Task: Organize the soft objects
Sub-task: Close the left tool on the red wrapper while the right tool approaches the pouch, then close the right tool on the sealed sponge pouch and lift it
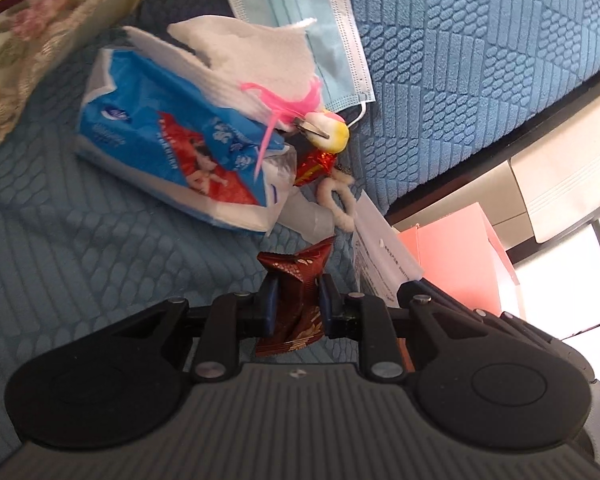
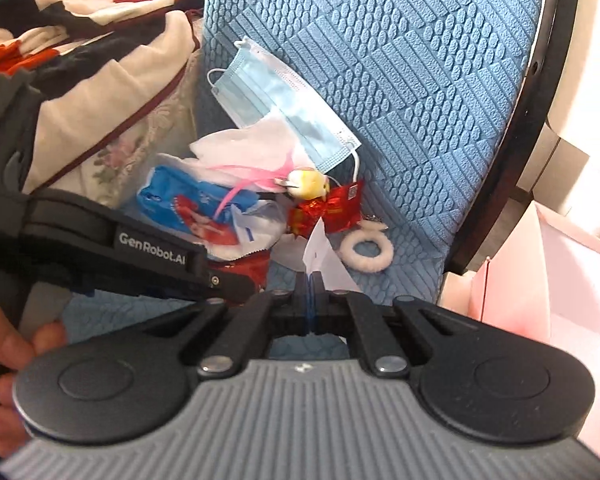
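Lifting clear: left gripper [image 1: 298, 300] clamped on brown snack wrapper [image 1: 296, 280], right gripper [image 2: 310, 284] pinching white paper [image 2: 324, 258] — next, drop both into pink box [image 2: 540, 280].

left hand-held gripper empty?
No: in the left wrist view the left hand-held gripper has its blue pads pressed on a dark red snack wrapper.

Face mask [image 1: 300, 20] behind tissue pack [image 1: 172, 152], hair ring [image 1: 338, 204] right of it
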`<state>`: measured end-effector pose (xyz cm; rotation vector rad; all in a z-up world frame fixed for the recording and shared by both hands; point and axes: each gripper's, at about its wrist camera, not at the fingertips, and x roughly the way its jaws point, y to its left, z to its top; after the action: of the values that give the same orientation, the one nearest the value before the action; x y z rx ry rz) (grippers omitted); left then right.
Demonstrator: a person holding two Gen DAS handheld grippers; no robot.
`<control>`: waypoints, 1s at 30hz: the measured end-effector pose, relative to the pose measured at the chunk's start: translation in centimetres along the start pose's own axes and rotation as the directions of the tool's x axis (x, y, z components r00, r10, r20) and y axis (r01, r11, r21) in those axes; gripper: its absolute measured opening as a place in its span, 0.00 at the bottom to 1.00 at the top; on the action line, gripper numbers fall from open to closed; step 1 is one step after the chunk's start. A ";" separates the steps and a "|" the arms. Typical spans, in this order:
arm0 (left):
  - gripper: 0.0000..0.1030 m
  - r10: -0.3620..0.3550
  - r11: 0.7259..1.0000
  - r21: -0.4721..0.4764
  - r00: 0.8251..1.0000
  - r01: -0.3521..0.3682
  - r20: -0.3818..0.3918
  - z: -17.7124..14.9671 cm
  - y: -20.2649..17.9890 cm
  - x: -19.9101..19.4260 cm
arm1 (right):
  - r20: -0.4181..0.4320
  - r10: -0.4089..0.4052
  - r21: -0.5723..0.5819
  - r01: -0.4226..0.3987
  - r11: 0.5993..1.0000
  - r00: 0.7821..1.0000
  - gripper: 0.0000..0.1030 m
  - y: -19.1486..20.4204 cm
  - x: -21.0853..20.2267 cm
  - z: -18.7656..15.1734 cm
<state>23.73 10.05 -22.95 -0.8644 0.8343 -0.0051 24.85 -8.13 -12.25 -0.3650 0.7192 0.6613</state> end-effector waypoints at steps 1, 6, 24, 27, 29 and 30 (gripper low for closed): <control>0.24 -0.001 1.000 -0.004 1.000 0.001 0.000 -0.1 0.3 -0.2 | -0.001 0.008 0.007 -0.008 1.000 1.000 0.03 0.0 -0.1 0.0; 0.24 0.016 1.000 0.000 1.000 -0.016 0.027 -0.4 0.5 -0.9 | 0.026 0.067 0.108 -0.070 0.992 0.997 0.03 -0.4 -1.4 0.1; 0.24 0.108 0.979 0.159 0.987 -0.126 0.120 -3.7 -3.0 -5.8 | 0.075 0.057 0.206 -0.071 0.976 0.996 0.03 -1.2 -6.3 -0.6; 0.24 0.120 0.977 0.165 0.986 -0.139 0.119 -4.5 -2.9 -5.9 | 0.030 0.065 0.208 -0.070 0.976 0.997 0.05 -1.4 -5.6 -1.6; 0.24 0.135 0.975 0.160 0.984 -0.153 0.113 -4.7 -2.6 -5.6 | 0.001 0.064 0.189 -0.063 0.980 0.998 0.05 -1.2 -4.9 -2.5; 0.24 0.139 0.975 0.158 0.984 -0.155 0.111 -4.8 -2.3 -5.5 | -0.014 0.069 0.175 -0.066 0.982 0.998 0.06 -1.0 -4.6 -2.9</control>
<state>17.50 7.03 -19.56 -0.6395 0.7906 0.0966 21.48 -12.39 -10.97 -0.1871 0.8052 0.6539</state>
